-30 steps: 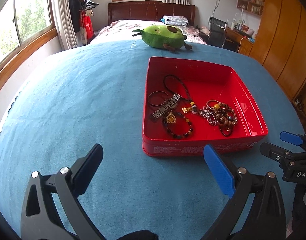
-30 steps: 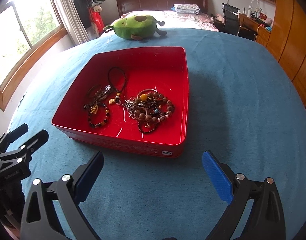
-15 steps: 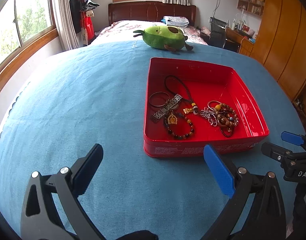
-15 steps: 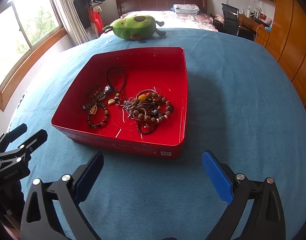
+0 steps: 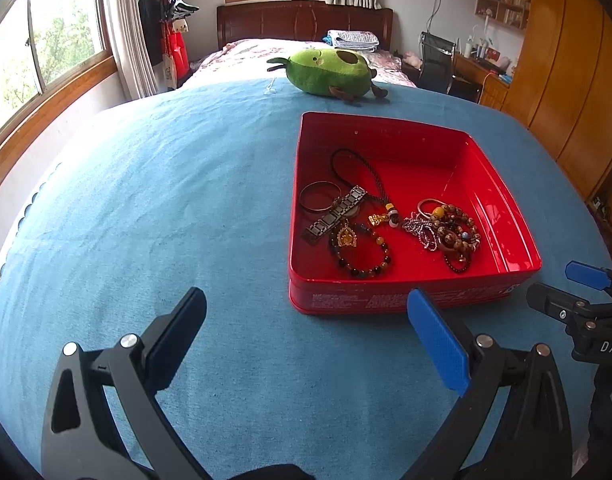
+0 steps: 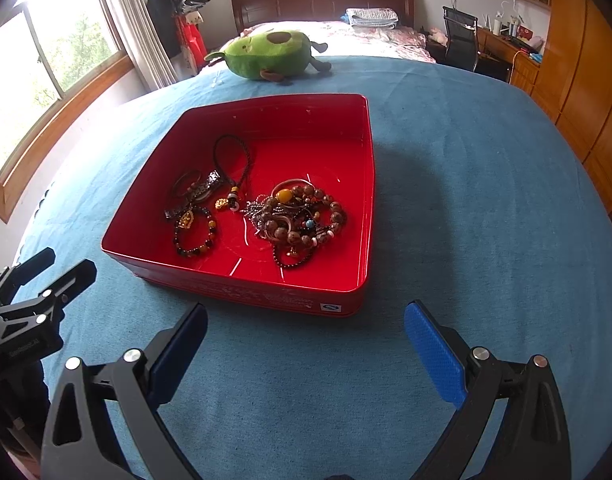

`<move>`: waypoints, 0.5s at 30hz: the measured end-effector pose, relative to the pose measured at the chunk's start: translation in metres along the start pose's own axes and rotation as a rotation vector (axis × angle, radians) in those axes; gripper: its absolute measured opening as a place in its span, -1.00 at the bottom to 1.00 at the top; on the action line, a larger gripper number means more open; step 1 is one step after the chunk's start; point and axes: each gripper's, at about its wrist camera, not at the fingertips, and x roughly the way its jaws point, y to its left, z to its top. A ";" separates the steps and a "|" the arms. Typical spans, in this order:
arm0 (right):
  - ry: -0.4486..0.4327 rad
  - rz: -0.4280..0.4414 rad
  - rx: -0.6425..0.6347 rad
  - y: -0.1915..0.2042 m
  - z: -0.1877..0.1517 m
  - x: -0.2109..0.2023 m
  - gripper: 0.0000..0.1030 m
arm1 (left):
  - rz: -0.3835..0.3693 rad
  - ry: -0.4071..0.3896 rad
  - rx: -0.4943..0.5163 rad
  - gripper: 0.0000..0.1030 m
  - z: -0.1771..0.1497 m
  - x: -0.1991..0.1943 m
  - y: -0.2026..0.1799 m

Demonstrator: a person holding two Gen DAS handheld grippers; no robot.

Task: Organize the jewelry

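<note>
Left gripper (image 5: 306,338): we see its jaws spread wide with nothing between them, poised above the blue cloth (image 5: 154,200) just short of the tin's near-left corner.
Right gripper (image 6: 306,338): likewise spread wide and empty, facing the tin's near wall; in the left view its fingers (image 5: 587,276) show at the right edge, apart from the tin.
Red tin (image 5: 385,300): open-topped, sitting flat on the cloth, right of centre in our left view and just ahead of both grippers.
Jewelry, left part of tin: a metal link band (image 5: 335,214) lies diagonally, touching a plain bangle (image 5: 319,196); a dark beaded bracelet (image 5: 363,254) with a gold pendant (image 5: 345,236) lies nearer the front wall.
Jewelry, middle: a black cord loop (image 5: 357,170) runs back toward the far wall, ending in a small gold charm (image 5: 379,219).
Jewelry, right part: a tangled heap of brown bead bracelets (image 6: 306,216) with a silver chain (image 5: 419,230); we cannot separate the pieces.
Beyond the tin: a green avocado plush (image 5: 329,70) rests at the far edge of the cloth, well apart from the tin.
</note>
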 end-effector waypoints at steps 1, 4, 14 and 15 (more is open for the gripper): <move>0.000 0.000 0.000 0.000 0.000 0.000 0.92 | 0.001 0.000 0.000 0.94 0.000 0.000 -0.001; -0.001 0.000 -0.002 0.000 0.000 0.000 0.92 | 0.001 0.000 0.002 0.94 0.000 0.001 0.000; 0.000 0.000 -0.001 0.000 0.000 0.000 0.92 | -0.001 0.007 0.003 0.94 0.001 0.002 -0.001; 0.000 0.000 -0.002 0.000 0.000 0.000 0.92 | 0.000 0.007 0.004 0.94 0.000 0.002 -0.001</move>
